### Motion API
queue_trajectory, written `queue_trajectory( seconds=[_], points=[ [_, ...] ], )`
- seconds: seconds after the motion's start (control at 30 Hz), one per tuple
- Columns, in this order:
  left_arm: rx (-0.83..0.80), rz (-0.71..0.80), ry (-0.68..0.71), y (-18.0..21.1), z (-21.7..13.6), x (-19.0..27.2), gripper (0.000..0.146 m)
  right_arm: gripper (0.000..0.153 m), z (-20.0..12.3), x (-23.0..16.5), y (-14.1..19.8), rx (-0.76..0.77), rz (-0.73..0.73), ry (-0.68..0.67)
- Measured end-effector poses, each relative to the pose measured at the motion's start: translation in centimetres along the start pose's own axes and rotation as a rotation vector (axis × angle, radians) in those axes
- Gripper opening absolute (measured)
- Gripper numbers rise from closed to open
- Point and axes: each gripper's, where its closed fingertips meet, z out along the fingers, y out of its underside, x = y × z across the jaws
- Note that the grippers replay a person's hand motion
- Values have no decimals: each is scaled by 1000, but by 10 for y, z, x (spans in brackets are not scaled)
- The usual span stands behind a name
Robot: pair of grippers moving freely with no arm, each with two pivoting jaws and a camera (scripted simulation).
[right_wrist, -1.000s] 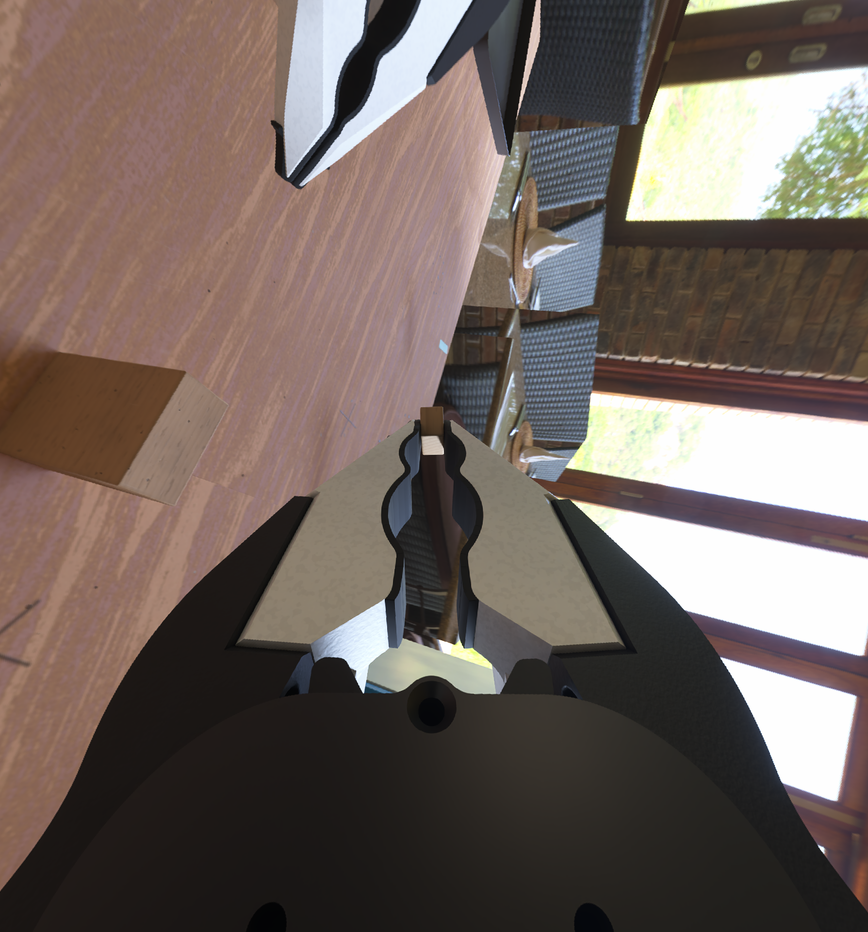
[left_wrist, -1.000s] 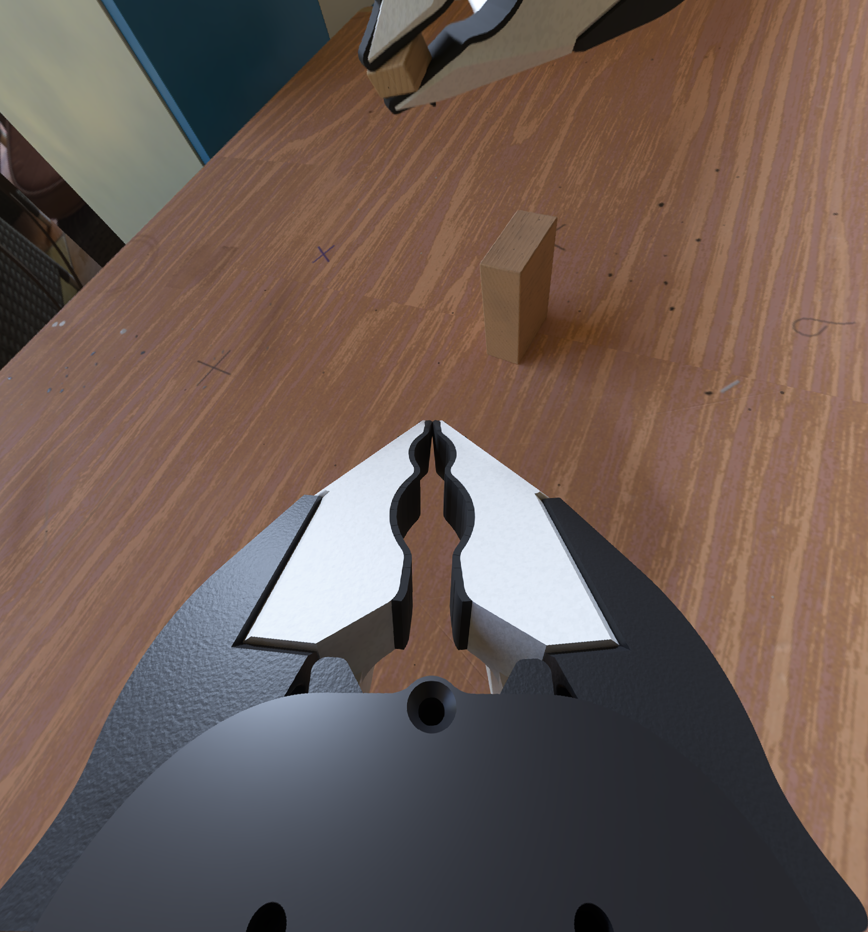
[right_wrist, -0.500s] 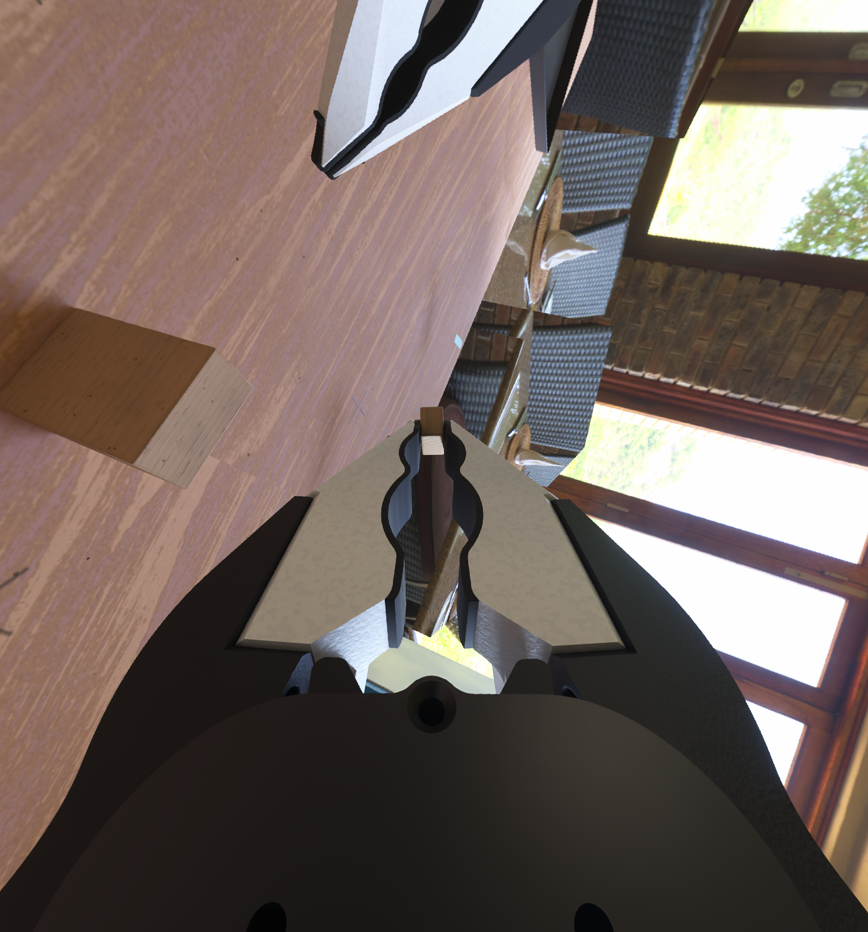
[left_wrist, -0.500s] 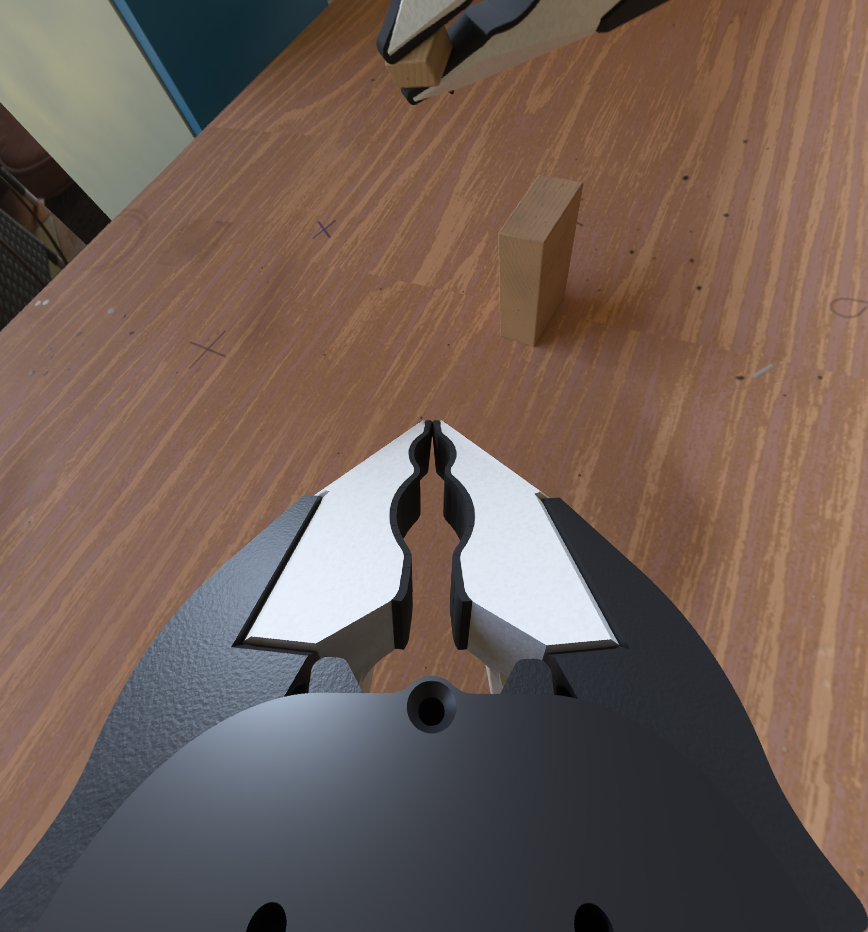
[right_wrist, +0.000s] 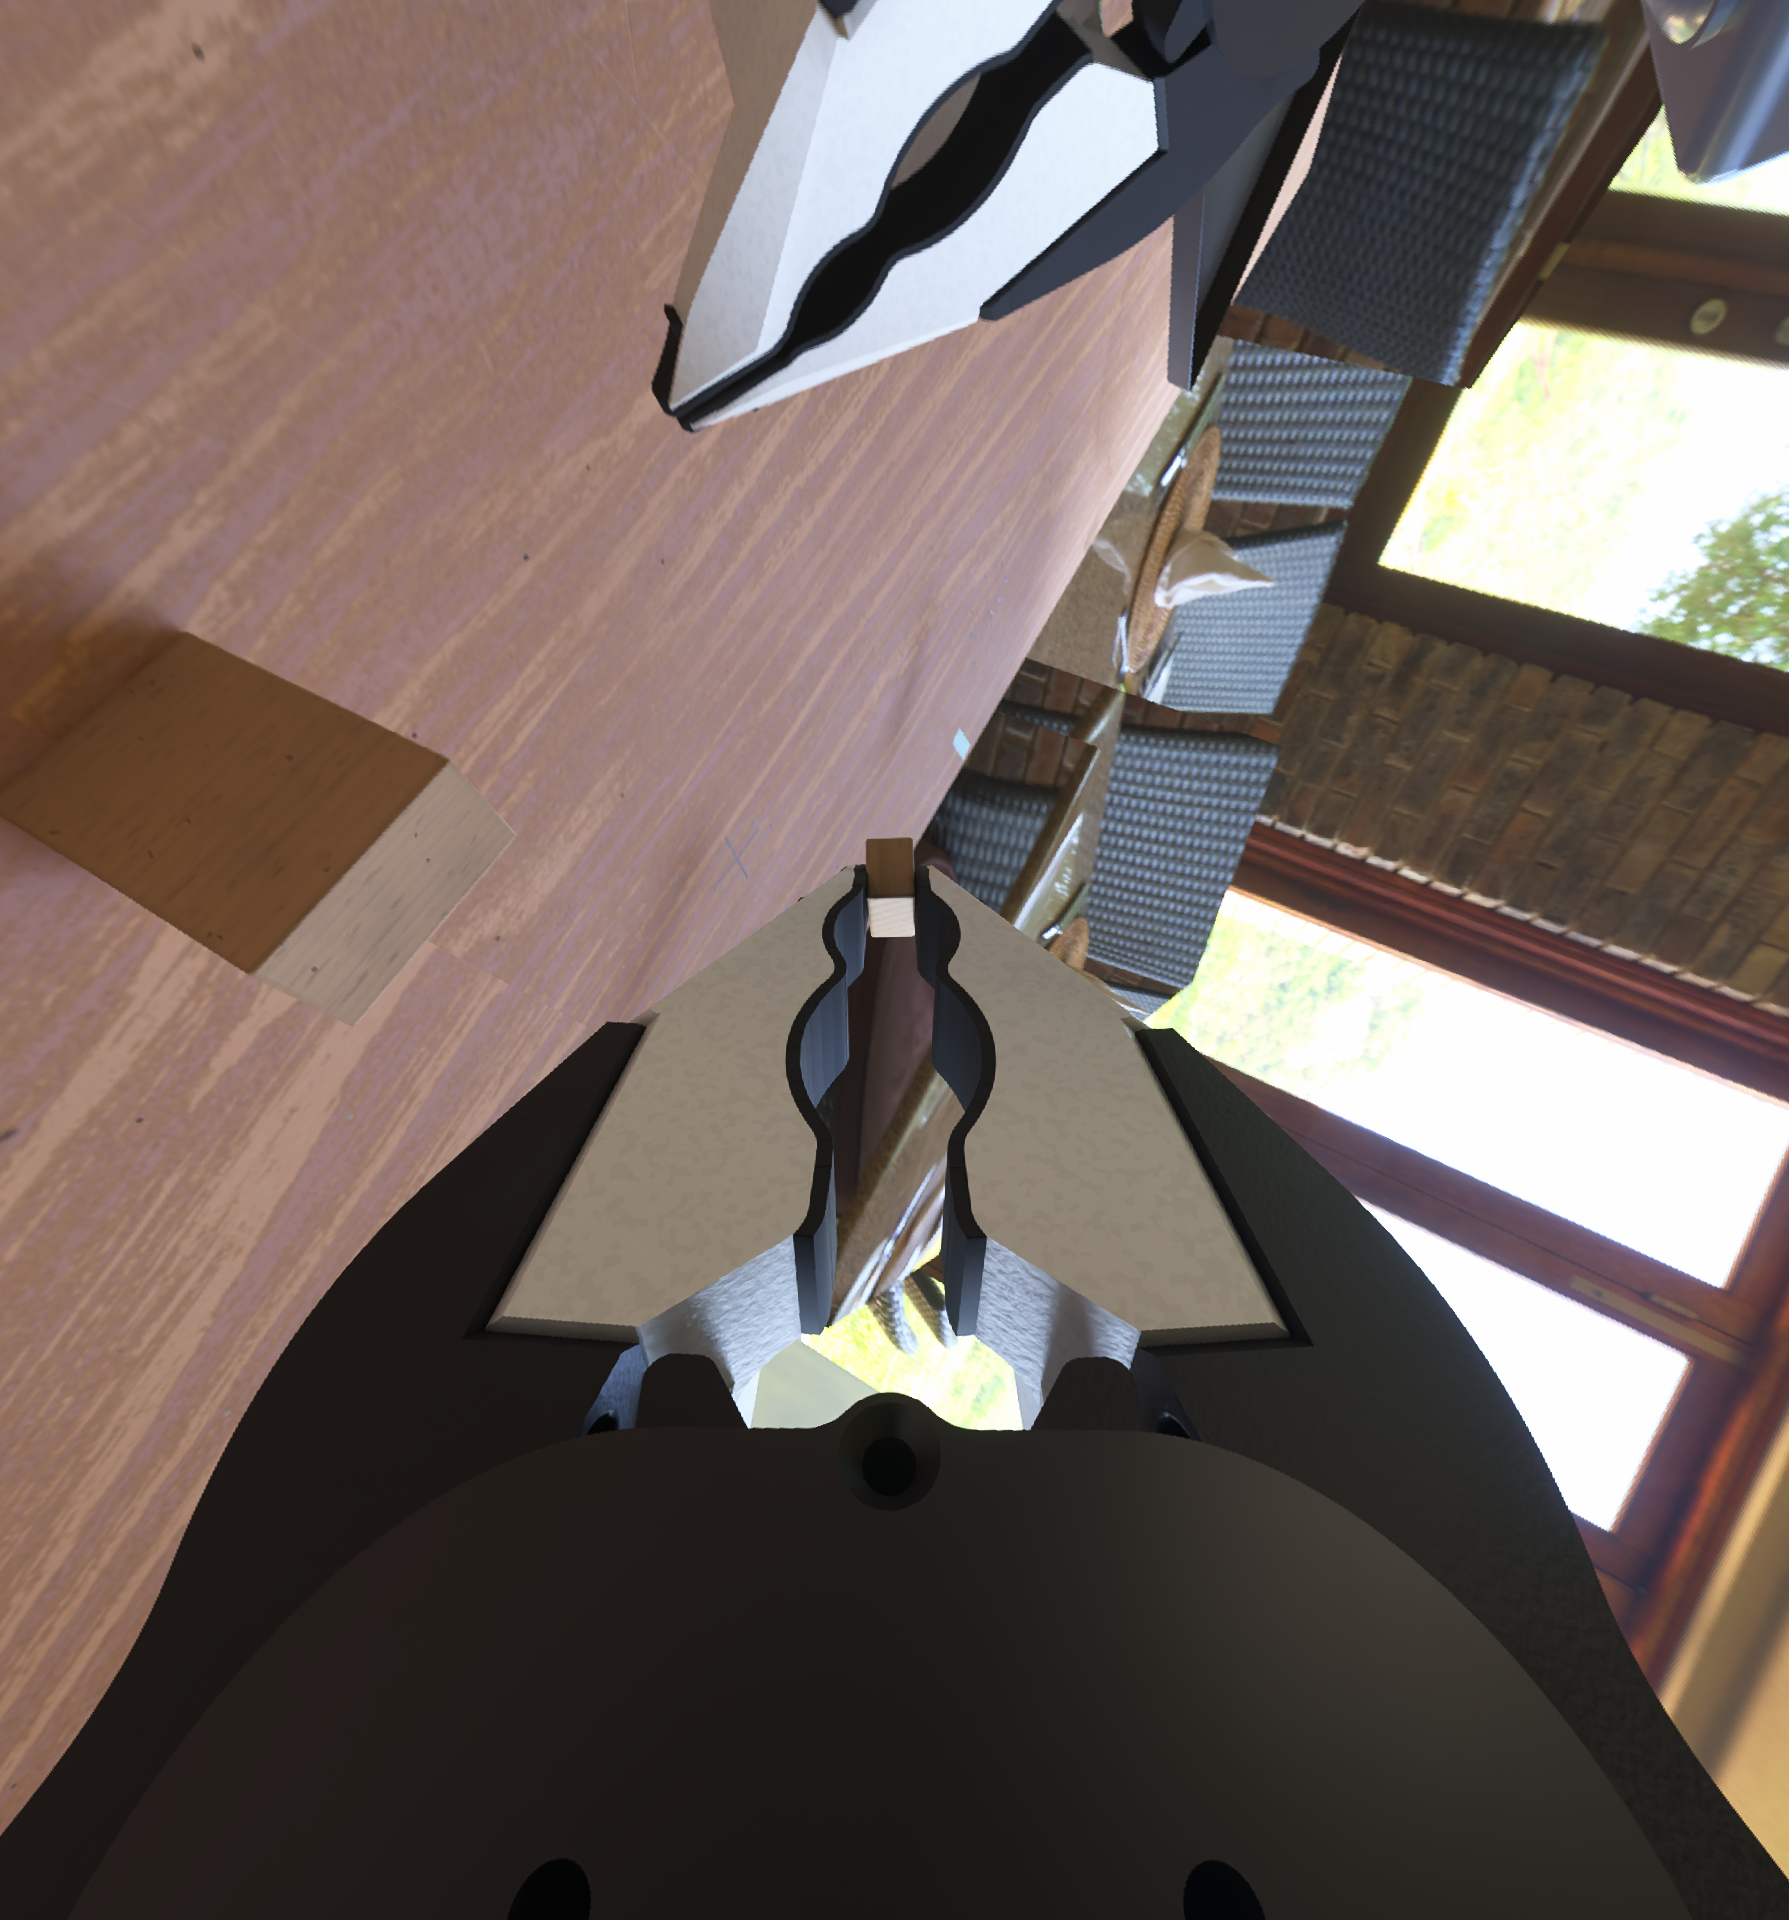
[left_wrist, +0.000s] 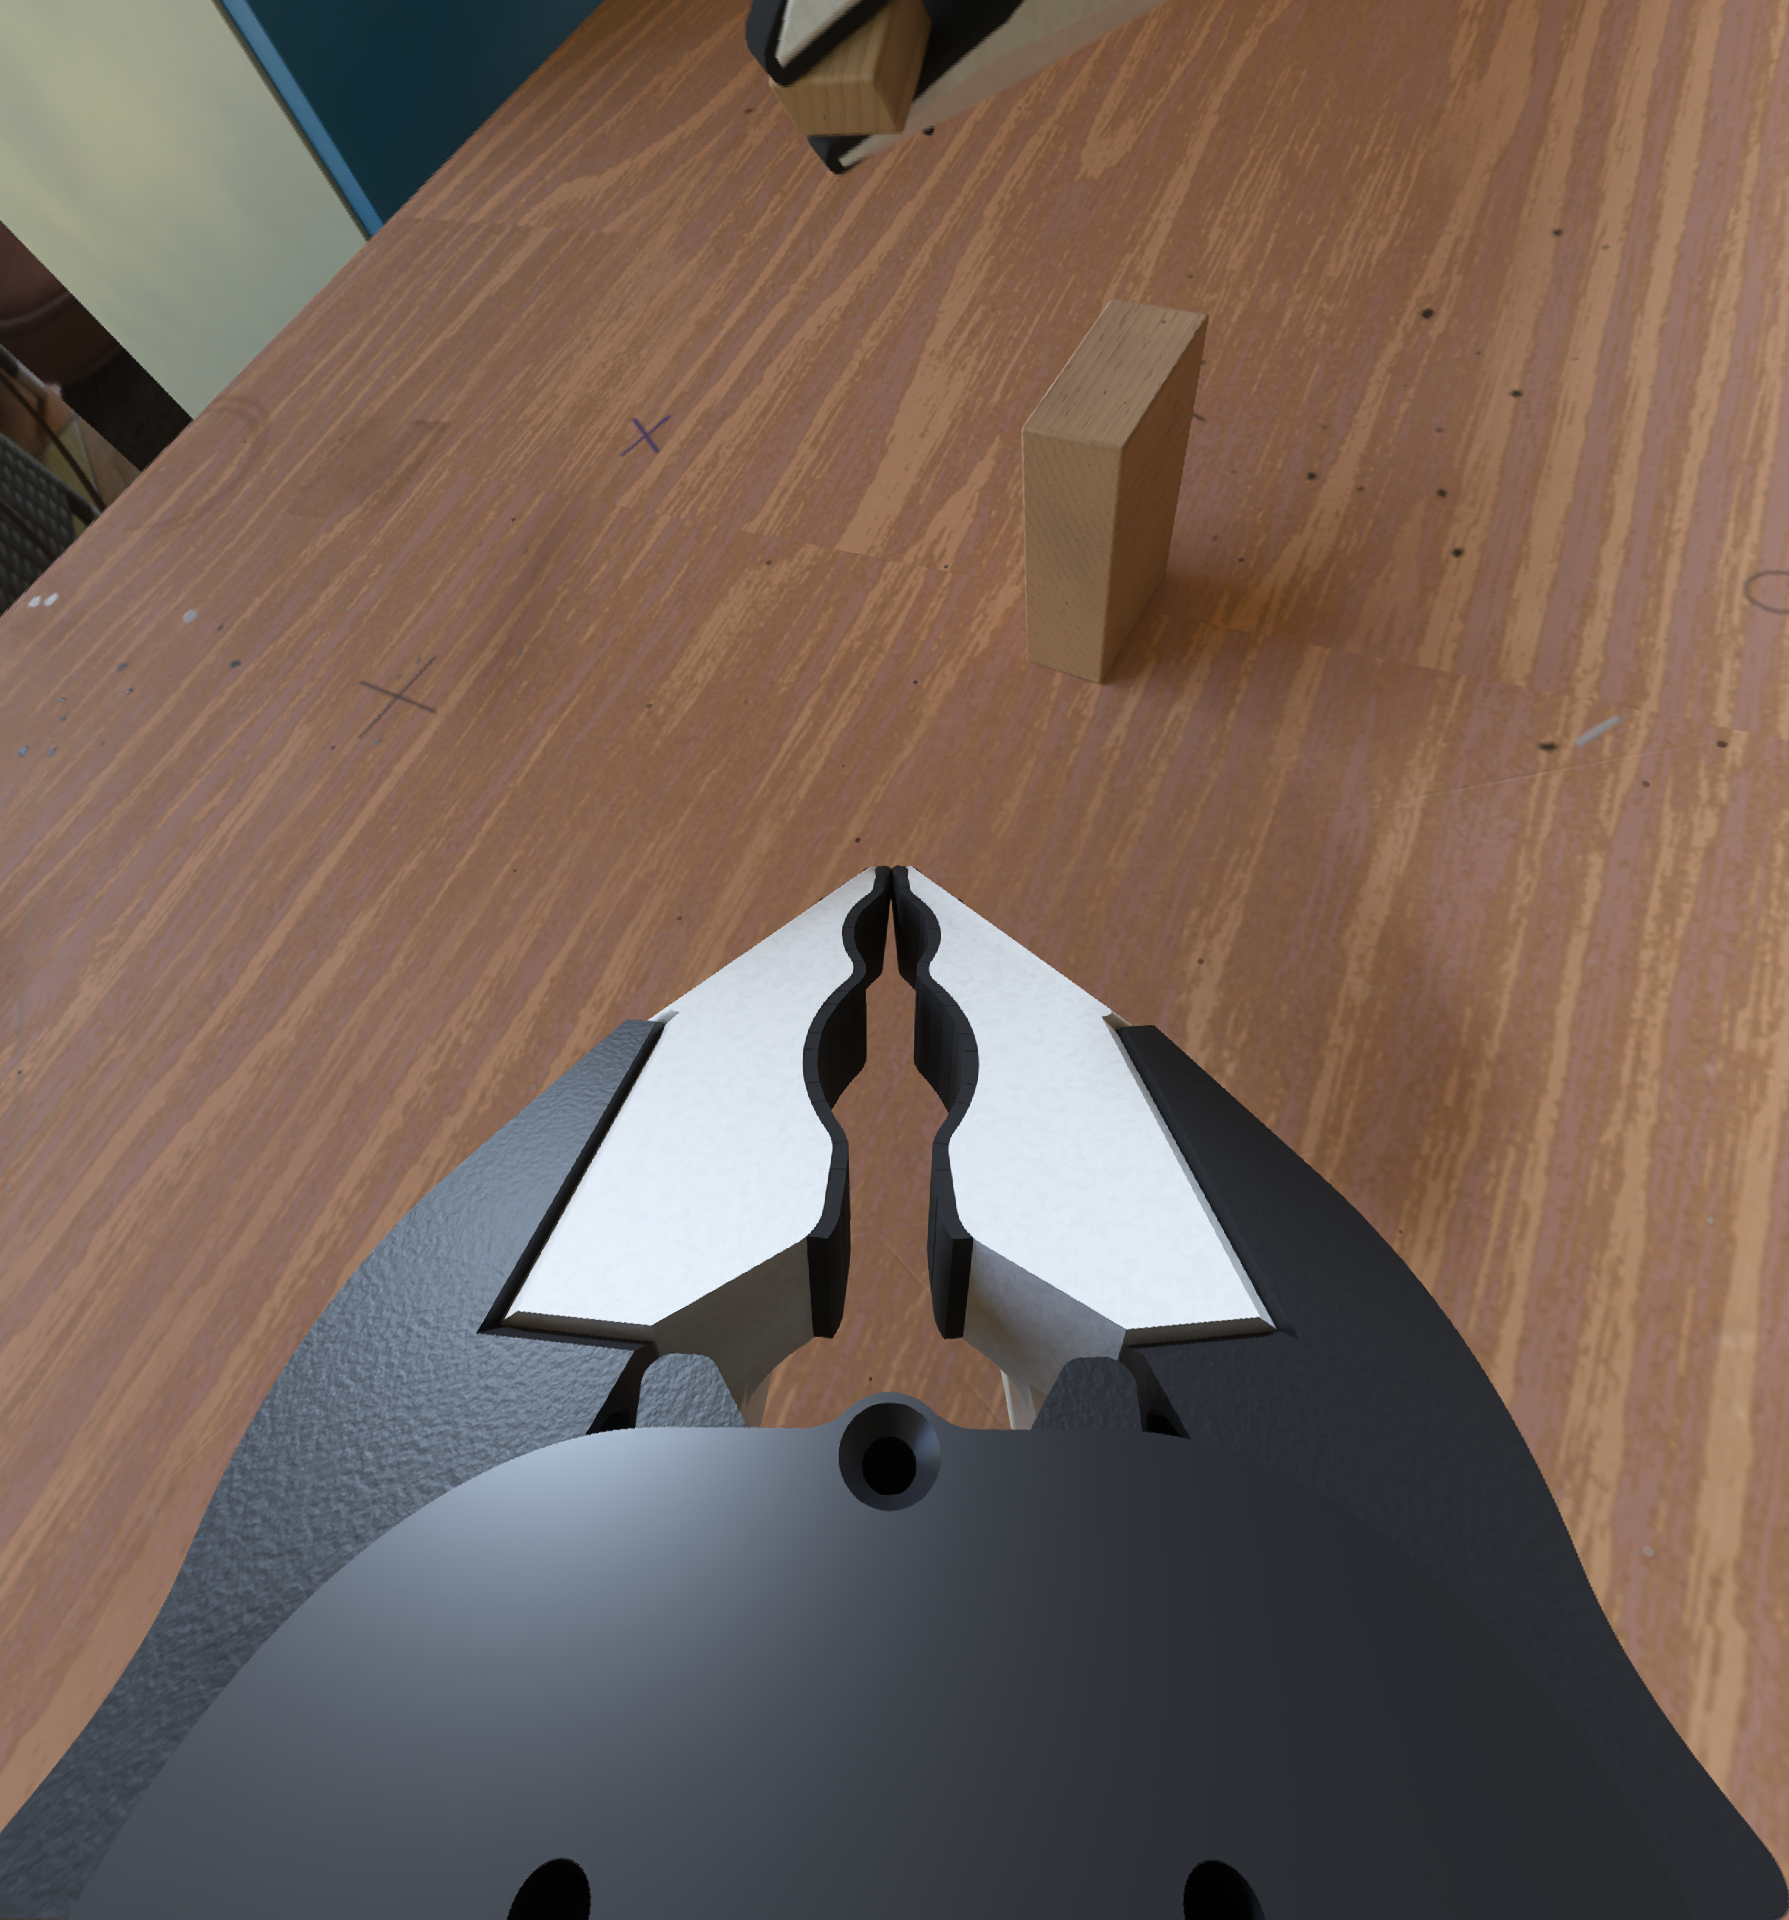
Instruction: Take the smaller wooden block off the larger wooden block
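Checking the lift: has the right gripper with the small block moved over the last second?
Yes. In the left wrist view the right gripper, shut on the smaller wooden block, has swung rightward toward the standing larger wooden block.

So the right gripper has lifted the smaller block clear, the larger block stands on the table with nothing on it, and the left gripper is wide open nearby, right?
Not quite: the left gripper is shut, its fingertips meeting with nothing between them, as the left wrist view shows. The rest holds: the right gripper is clamped on the smaller block, and the larger block stands on the table with nothing on it.
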Motion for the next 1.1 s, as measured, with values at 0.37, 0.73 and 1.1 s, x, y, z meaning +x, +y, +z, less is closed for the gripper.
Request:
queue_trajectory(
  seconds=[0.37,0.73,1.1],
  points=[
    [15,-13,1,0,-2,-1,0,8,4,-10,6,17,68,-60],
    [13,-20,-12,-2,-5,-3,0,8,1,-10,10,3,77,-63],
    [50,-21,-15,-9,-22,-2,24,8,5,-30,15,71,288,-137]
  ],
)
